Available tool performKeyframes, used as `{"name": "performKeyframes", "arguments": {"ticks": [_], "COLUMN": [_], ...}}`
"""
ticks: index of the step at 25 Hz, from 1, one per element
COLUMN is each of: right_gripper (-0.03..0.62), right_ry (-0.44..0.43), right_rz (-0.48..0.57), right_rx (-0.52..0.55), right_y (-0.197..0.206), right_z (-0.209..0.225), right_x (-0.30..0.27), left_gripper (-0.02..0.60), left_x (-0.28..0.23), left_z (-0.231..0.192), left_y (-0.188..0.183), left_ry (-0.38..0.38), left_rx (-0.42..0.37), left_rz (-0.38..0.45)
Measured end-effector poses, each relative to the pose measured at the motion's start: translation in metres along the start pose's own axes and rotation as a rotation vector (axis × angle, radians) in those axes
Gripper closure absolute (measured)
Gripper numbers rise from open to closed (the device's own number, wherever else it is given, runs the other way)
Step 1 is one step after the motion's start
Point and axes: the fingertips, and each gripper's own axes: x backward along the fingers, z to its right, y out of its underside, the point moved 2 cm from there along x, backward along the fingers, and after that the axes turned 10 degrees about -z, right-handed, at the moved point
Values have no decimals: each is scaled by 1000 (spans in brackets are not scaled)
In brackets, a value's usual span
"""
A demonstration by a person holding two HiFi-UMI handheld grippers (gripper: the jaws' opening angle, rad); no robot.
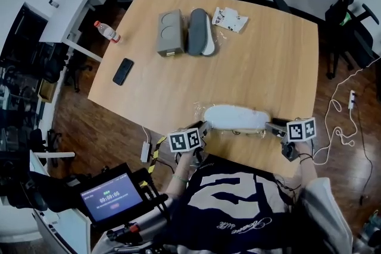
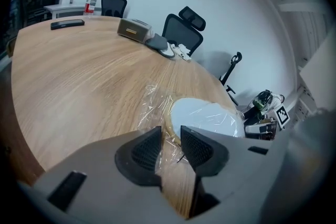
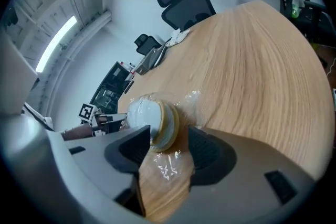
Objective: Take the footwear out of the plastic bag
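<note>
Slipper (image 3: 147,115), counter (image 1: 268,56) near edge: right hand-held gripper (image 3: 169,139) open around it, left hand-held gripper (image 2: 169,136) pinching plastic bag (image 2: 149,107); you may clamp film too.

**A:** Left gripper view: the slipper (image 2: 207,115) loses its near end behind a jaw of the left gripper (image 2: 170,140)!

**B:** Yes, and well beyond that slipper there's a white packet (image 1: 230,19), too small to identify.
</note>
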Motion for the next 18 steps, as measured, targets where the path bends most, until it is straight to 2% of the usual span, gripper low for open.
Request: {"name": "performKeyframes", "arguments": {"ticks": [12,14,18], "right_gripper": [389,400,462], "right_ry": [-127,-114,-40], "right_rz": [-123,-134,-145], "right_rx": [84,141,234], "right_y": [-21,-22,-22], "right_z": [10,8,1], "right_x": [-5,-7,-15], "left_gripper": [466,468,472], "left_x": [-2,-1,2], "left_z": [-7,-7,-7], "left_y": [-11,-11,-8], "left_ry": [58,62,65], "left_rx": [68,68,73], "left_rz": [-26,-28,-24]}}
